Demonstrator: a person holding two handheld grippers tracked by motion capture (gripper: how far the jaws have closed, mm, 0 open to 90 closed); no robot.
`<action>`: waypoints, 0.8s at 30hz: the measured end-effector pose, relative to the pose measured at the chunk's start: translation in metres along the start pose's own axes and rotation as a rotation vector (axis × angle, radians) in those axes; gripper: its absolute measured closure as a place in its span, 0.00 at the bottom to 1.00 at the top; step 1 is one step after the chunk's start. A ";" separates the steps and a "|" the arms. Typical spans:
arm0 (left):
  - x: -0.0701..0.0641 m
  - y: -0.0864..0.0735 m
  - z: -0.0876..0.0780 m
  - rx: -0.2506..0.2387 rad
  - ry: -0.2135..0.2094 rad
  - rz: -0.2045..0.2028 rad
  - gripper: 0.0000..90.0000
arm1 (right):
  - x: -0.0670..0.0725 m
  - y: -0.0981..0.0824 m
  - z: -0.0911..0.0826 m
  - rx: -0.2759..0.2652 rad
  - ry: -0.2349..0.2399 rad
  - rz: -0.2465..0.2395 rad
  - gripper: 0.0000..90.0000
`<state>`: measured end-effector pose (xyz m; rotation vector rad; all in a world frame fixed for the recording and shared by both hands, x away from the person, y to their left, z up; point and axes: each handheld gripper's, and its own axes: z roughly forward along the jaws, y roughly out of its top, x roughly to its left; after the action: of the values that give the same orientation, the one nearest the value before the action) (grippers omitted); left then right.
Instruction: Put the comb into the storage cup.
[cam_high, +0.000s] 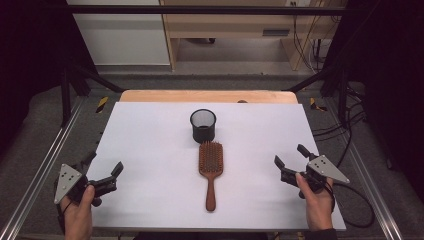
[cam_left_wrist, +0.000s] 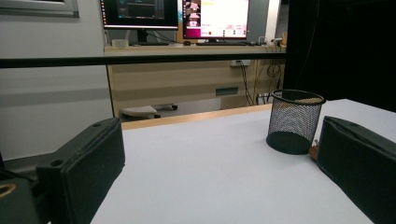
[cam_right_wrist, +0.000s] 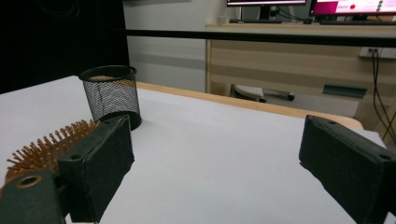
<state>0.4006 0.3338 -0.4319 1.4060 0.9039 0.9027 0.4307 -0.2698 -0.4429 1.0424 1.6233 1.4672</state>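
step: approach not begun | hairbrush flat just in front of mesh cup, bristles up, handle toward person | left gripper and right gripper flank brush, jaws spread, empty | next: likely reach in, pinch handle

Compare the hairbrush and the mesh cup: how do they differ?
The hairbrush is brown wood and lies flat, bristles up, handle toward the person; the mesh cup is black wire and stands upright, mouth open. The hairbrush is long and slim, the mesh cup short and round. Both sit mid-table, untouched.
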 end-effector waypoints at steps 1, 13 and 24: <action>0.000 0.000 0.000 0.001 0.000 -0.002 0.01 | 0.000 -0.001 0.001 0.003 0.004 0.011 0.11; 0.000 -0.004 0.002 0.023 0.004 -0.017 0.02 | 0.020 0.000 0.010 0.106 0.035 0.027 0.07; -0.002 -0.004 0.006 0.031 -0.001 -0.009 0.02 | 0.038 0.002 0.022 0.178 0.045 0.027 0.14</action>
<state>0.4050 0.3297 -0.4359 1.4277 0.9264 0.8846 0.4346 -0.2262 -0.4430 1.1405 1.8053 1.3922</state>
